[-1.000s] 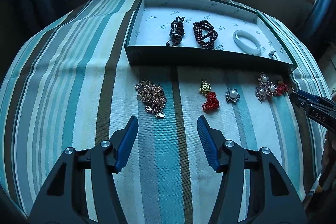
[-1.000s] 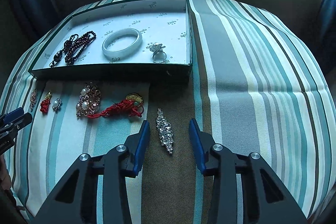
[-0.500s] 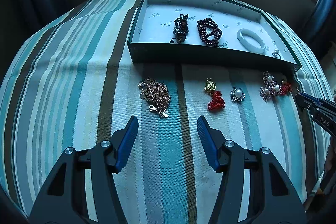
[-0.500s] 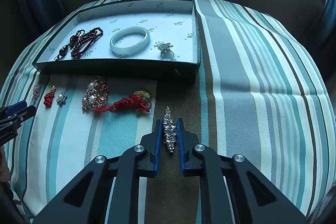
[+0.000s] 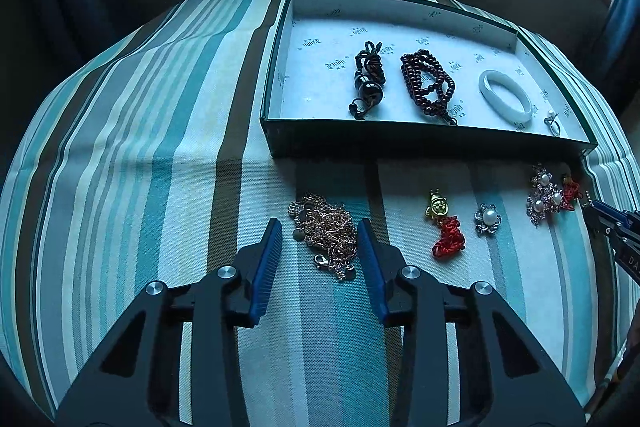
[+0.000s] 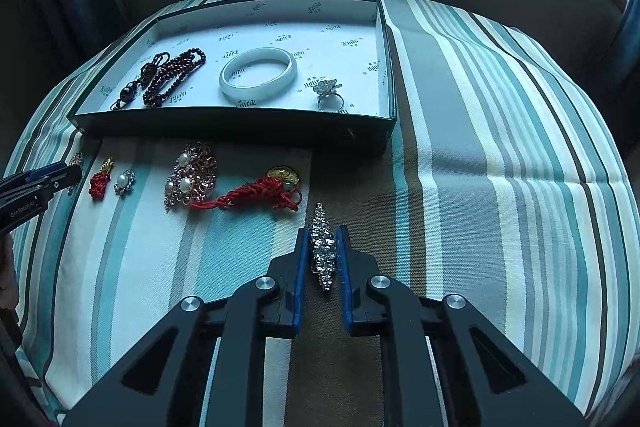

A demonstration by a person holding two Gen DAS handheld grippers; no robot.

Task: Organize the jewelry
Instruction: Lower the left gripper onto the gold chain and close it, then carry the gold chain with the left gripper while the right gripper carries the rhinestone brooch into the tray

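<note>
We now clamp the right gripper on the crystal brooch at lower centre; the left gripper, advanced, straddles the gold chain, jaws open.

1. A striped cloth in teal, white, grey and brown covers the surface.
2. A shallow dark green box sits on it at the far side.
3. In front of the box lie a gold chain pile, a red knot charm, a pearl flower piece, a pearl brooch and a red cord bracelet.
4. A crystal brooch lies on a brown stripe.
</note>
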